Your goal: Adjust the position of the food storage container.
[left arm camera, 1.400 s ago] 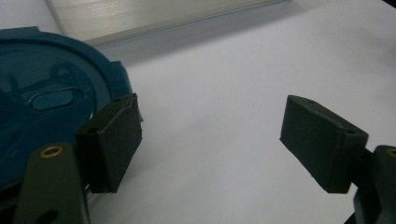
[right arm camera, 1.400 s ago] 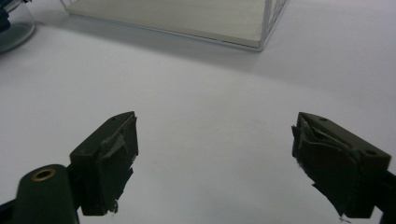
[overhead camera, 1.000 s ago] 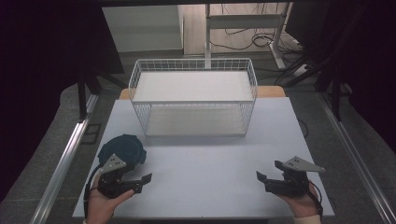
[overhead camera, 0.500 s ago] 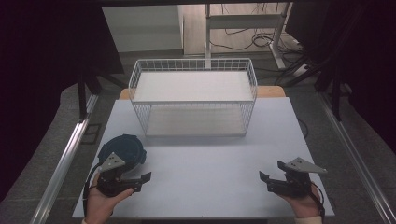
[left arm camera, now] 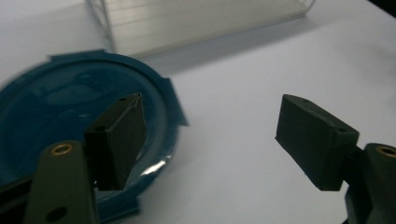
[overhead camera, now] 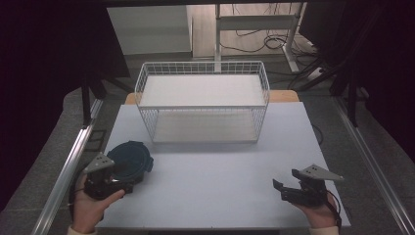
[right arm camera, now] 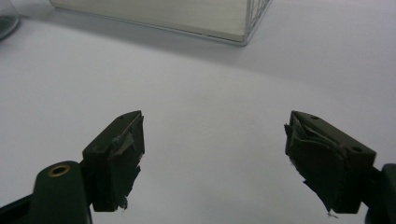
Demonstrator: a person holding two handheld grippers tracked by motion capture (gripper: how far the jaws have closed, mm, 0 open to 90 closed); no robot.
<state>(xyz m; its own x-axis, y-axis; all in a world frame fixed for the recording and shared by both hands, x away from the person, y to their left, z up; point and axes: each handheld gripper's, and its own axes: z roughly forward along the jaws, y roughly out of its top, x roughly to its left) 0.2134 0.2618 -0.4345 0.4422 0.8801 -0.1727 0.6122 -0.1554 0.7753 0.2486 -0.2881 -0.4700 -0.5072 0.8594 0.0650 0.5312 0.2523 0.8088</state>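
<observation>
High view: the left gripper (overhead camera: 128,185), held in the person's left hand (overhead camera: 90,208), has lifted and swung in over the near edge of the dark blue round container (overhead camera: 130,160), which sits at the near left of the white table (overhead camera: 210,196). A second ago this gripper lay lower and just in front of the container; now its body overlaps the container's near rim. The container itself has not shifted.

Left gripper view: the jaws stand wide apart and have just been closing slightly. One black jaw hangs above the container's blue lid (left arm camera: 56,107), the other over bare table beside it. Nothing is pinched between them, and whether the nearer jaw touches the lid cannot be told.

Right gripper view: the right gripper (right arm camera: 212,161) rests low over bare table, its jaws apart with nothing between them, having just been closing a little. In the high view it has kept its place at the near right, well apart from the container.

The white wire basket (overhead camera: 203,68) stands empty at the far middle of the table.

Reading: the left side has passed from waiting to approach. The container's rim is probably the grip point, and the basket the likely destination; no grasp is made yet.
</observation>
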